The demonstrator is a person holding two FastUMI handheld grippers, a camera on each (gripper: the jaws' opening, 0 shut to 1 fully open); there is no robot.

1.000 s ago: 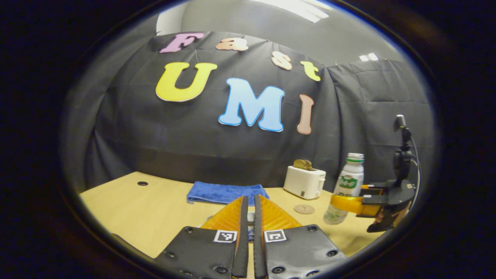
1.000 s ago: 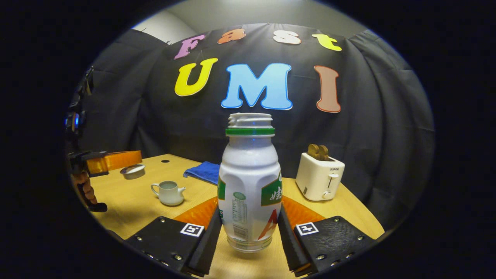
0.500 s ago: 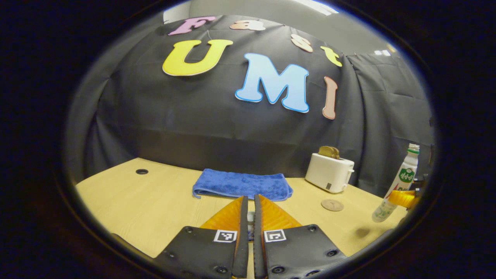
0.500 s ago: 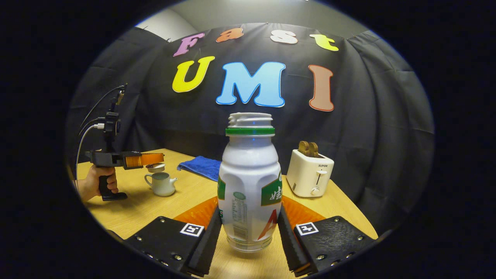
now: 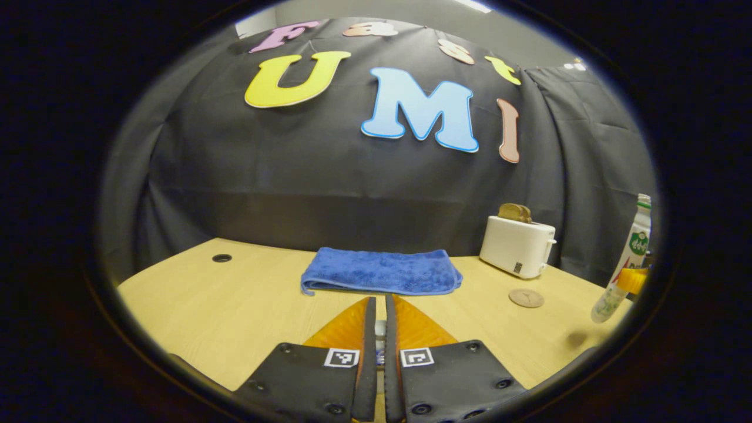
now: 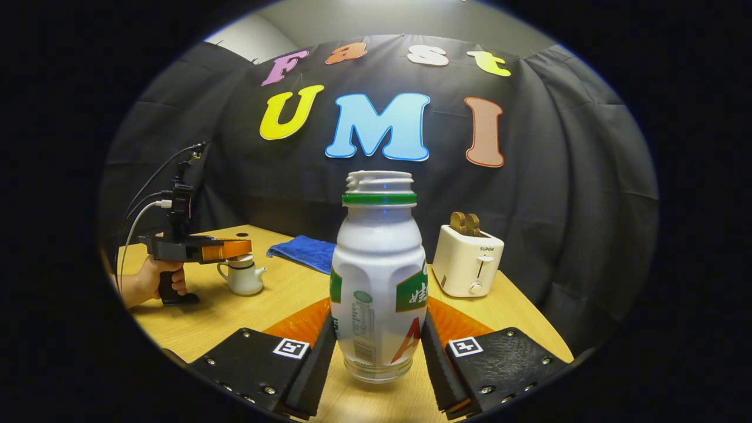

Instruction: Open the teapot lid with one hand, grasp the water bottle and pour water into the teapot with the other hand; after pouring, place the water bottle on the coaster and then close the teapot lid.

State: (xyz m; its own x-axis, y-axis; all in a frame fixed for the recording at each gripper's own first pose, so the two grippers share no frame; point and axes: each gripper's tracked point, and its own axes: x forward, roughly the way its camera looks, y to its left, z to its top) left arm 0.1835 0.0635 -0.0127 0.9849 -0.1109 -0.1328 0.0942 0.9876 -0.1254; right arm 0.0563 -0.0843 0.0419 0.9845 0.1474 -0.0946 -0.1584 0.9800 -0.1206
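— Where's the white plastic water bottle (image 6: 378, 276) with the green neck ring?

— Upright, pinched by the right gripper (image 6: 379, 352). The left gripper (image 6: 226, 249), fingers pressed together, is at nine o'clock over the small white ceramic teapot (image 6: 242, 277).

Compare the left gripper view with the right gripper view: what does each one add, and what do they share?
The left gripper view adds the coaster, lying bare on the table, and a hole in the tabletop. The right gripper view adds the teapot, with the left gripper and the hand holding it just above the pot, seemingly gripping the lid. Shared: the water bottle, uncapped and clamped upright in the right gripper; the blue towel; the toaster.
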